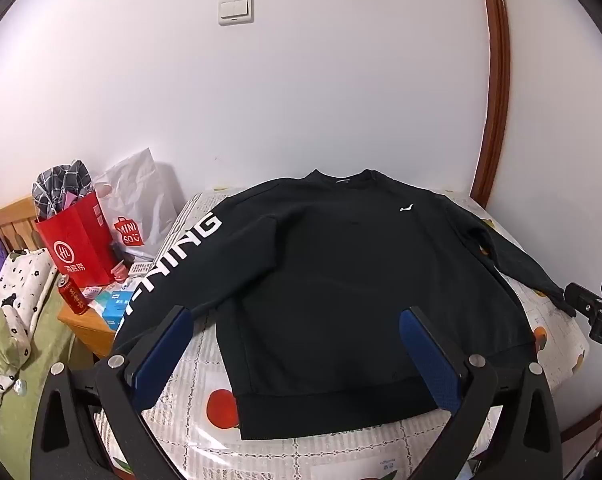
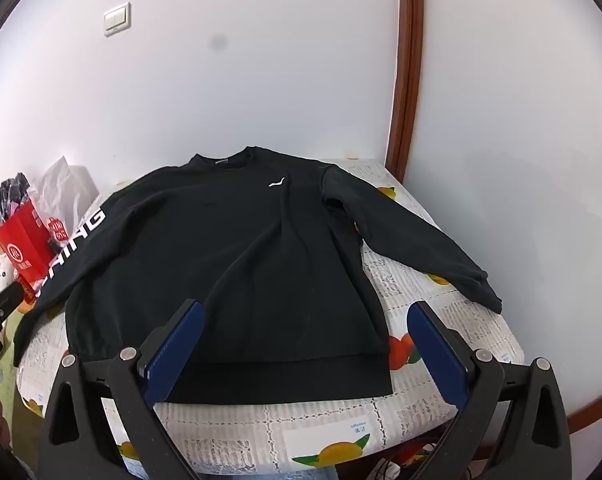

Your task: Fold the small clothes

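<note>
We see the left gripper (image 1: 297,316) spread wide with nothing between its blue pads (image 1: 429,360), hovering over the hem of the black sweatshirt (image 1: 341,280). The right gripper (image 2: 303,312) is just as wide and empty, above the hem's corner at 5 o'clock. The sweatshirt lies flat, front up, on the fruit-print tablecloth (image 2: 441,320), collar at 12 o'clock, sleeves splayed to both edges. Bare cloth shows at 6 o'clock. Both grippers tilt downward.
</note>
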### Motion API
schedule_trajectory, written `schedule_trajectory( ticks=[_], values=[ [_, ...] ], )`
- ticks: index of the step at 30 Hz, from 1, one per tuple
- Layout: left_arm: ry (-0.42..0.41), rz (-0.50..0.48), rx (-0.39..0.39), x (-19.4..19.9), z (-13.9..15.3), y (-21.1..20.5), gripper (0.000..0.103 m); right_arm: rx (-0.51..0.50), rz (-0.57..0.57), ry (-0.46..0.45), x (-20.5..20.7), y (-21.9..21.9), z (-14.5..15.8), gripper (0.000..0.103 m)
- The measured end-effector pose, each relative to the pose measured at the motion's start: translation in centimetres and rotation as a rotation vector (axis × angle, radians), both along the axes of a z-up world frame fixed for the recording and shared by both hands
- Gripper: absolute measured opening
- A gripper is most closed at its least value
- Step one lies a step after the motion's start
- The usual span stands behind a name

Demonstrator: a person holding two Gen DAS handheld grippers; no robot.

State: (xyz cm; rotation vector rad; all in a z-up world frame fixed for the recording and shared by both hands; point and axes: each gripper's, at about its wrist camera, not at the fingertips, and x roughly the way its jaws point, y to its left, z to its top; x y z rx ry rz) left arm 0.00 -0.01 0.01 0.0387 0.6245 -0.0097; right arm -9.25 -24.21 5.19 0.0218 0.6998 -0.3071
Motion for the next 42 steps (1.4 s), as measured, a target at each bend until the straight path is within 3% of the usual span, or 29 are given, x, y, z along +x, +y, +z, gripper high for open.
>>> schedule_trajectory(
  ticks=[8, 42],
  values=[
    [-0.020, -0.001, -0.008, -0.3, -0.2, -0.3, 0.103, 0.043, -0.003, -0.018, -1.0, -0.9, -0.1, 0.100],
    [-0.007, -0.004, -0.025, -0.4, -0.3, -0.3, 0.103, -0.019, -0.005, -0.031, -1.5, 0.4, 0.8, 0.100]
  ],
)
